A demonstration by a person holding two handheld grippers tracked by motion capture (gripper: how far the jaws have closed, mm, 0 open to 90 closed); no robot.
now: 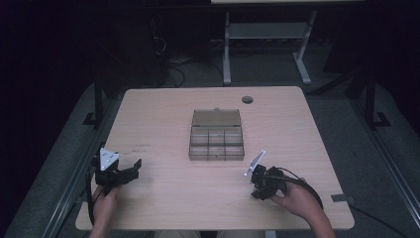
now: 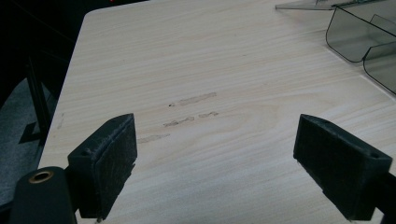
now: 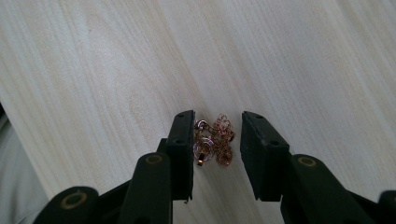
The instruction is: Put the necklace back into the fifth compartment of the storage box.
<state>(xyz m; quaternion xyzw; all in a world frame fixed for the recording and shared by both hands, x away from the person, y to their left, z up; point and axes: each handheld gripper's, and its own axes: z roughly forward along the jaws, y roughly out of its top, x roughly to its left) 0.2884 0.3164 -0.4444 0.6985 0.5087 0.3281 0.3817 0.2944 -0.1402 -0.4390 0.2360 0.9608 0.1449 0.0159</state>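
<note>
— Left gripper (image 1: pixel 130 171)?
— Lower left of the high view, held in a hand (image 1: pixel 103 201) near the tabletop's (image 1: pixel 163 114) left edge. In the left gripper view, fingers (image 2: pixel 105 165) spread wide, released, nothing between them but bare wood with a few faint scuff marks (image 2: pixel 189 112).

— Right gripper (image 1: pixel 253 186)?
— Lower right of the high view, gripped by the other hand (image 1: pixel 297 198), cable looping off to the right. In the right gripper view, fingers (image 3: pixel 182 149) pointed down at the tabletop, partly closed around a small tangle of reddish-gold chain (image 3: pixel 215 140) lying flat on the wood. Left finger touching or nearly touching the tangle; a narrow gap on the right side. Not clenched on it.

— Anything else on the tabletop?
— A clear smoky plastic organizer box (image 1: pixel 217 141) at centre frame in the high view, lid laid open toward the far edge, compartments in two rows. Well apart from both grippers. Its rounded corners visible at the upper right of the left gripper view. A round cable hole (image 1: pixel 247 99) near the far edge.
</note>
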